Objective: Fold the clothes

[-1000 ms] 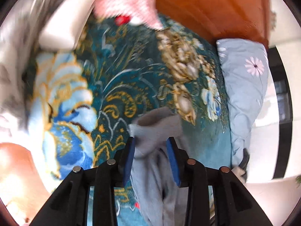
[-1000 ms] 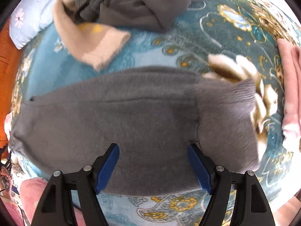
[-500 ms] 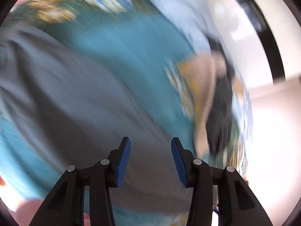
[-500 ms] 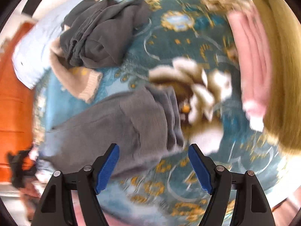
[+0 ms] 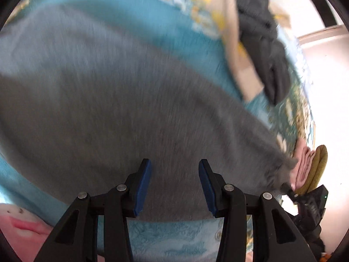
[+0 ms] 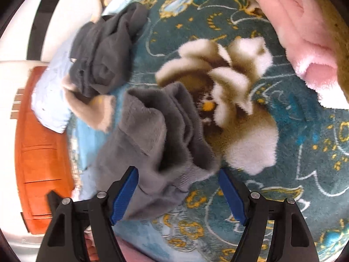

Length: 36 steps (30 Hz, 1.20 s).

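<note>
Across the teal plush blanket with gold flowers (image 6: 283,131) lay the fuzzy grey garment (image 5: 130,109), one end bunched in folds between the right gripper (image 6: 177,194) pads, whose jaws stood wide apart. A second earlier the left gripper (image 5: 174,187) had pinched a hanging grey corner; now its jaws were parted with nothing in them, and the cloth lay spread beneath. That suggested one fold had been laid. A dark grey crumpled garment (image 6: 104,61) waited nearby.
</note>
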Each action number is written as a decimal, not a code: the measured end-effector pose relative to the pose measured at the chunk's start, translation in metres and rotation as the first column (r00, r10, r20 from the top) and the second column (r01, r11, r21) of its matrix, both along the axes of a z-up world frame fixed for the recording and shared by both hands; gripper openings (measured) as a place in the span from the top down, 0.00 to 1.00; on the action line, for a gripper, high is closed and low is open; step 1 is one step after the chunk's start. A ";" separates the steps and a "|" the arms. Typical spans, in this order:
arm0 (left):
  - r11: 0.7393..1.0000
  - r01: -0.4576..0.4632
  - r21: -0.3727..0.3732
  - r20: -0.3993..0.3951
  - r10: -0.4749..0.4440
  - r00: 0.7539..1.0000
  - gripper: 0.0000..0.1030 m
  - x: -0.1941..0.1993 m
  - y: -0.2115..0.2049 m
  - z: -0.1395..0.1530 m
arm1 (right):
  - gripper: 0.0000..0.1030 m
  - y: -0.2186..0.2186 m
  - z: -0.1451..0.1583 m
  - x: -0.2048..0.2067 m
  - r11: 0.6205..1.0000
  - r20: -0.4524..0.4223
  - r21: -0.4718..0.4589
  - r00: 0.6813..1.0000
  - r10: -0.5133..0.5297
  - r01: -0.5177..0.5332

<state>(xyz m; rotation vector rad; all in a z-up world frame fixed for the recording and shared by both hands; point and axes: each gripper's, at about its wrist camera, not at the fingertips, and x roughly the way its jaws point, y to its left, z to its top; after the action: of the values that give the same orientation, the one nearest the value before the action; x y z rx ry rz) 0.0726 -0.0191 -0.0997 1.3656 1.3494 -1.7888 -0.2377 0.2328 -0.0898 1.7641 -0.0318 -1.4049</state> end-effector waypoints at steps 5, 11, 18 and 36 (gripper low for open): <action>0.998 0.058 0.024 0.016 -0.058 0.998 0.55 -0.009 0.007 -0.003 | 0.24 -0.002 0.004 0.003 1.000 0.018 -0.014 1.000 0.009 -0.009; 0.991 0.119 0.055 0.043 -0.122 0.992 0.53 -0.016 0.014 -0.009 | 0.41 -0.004 -0.002 -0.001 0.999 -0.046 0.046 0.999 0.013 -0.011; 0.990 0.022 0.139 -0.038 -0.017 0.999 0.53 0.002 0.001 -0.014 | 0.59 -0.004 -0.004 -0.001 0.998 -0.072 0.059 0.997 0.039 -0.034; 0.990 0.004 0.140 -0.076 0.006 0.997 0.50 0.005 -0.010 -0.011 | 0.87 -0.060 0.058 0.027 0.989 -0.028 -0.056 0.991 0.133 -0.135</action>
<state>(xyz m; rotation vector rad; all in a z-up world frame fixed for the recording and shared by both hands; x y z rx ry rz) 0.0781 -0.0287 -0.1111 1.3803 1.5413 -1.7907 -0.2109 0.1727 -0.0318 1.6697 0.0574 -1.3154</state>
